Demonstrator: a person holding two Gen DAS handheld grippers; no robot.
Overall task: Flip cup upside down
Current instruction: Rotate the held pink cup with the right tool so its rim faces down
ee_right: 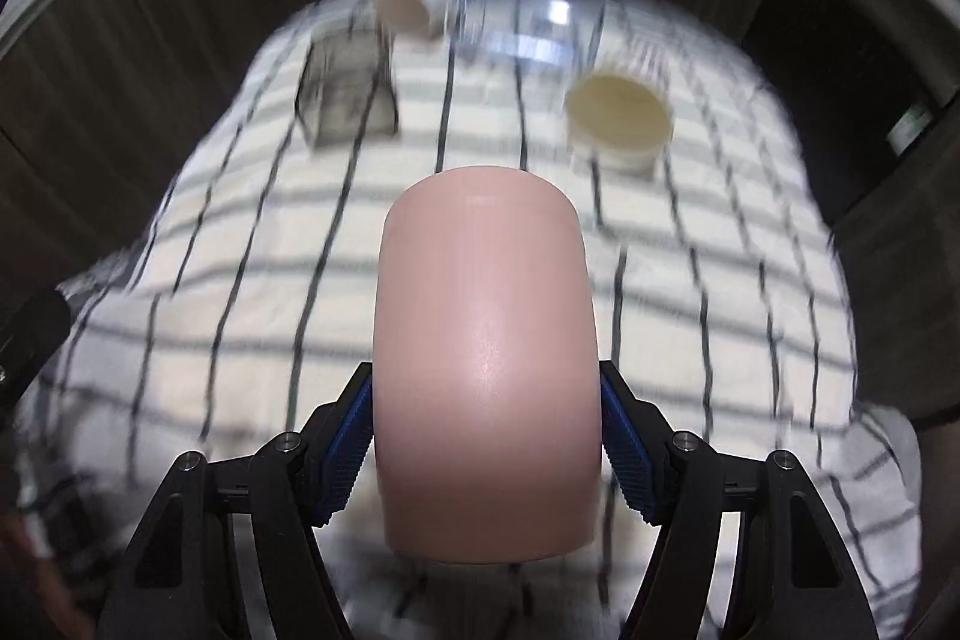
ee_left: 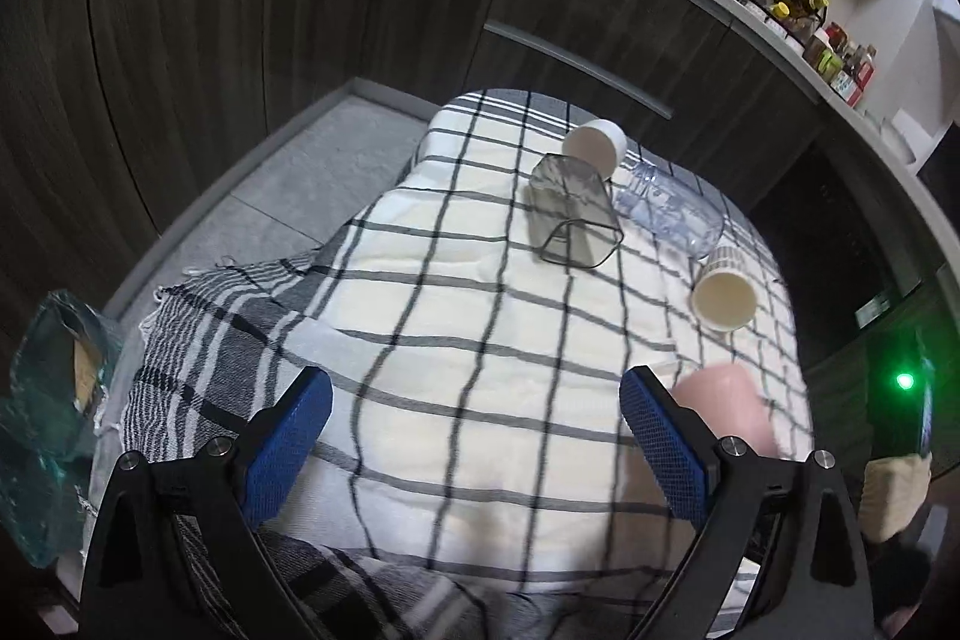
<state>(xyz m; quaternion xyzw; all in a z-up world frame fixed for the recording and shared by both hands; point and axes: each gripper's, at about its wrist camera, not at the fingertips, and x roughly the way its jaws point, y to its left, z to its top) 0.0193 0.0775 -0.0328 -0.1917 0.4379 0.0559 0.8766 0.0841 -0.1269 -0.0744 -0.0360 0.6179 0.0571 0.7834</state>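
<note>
1. The right gripper (ee_right: 486, 436) clamps the pink cup (ee_right: 486, 346) by its sides, above the checked cloth (ee_right: 198, 244).
2. The left gripper (ee_left: 477, 436) hangs wide apart over the cloth, holding nothing.
3. Beyond the pink cup lie a striped paper cup (ee_right: 618, 118) and a square glass (ee_right: 348, 91).

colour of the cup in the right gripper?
Pale pink cup, plain and glossy; clearest in the right wrist view.
</note>
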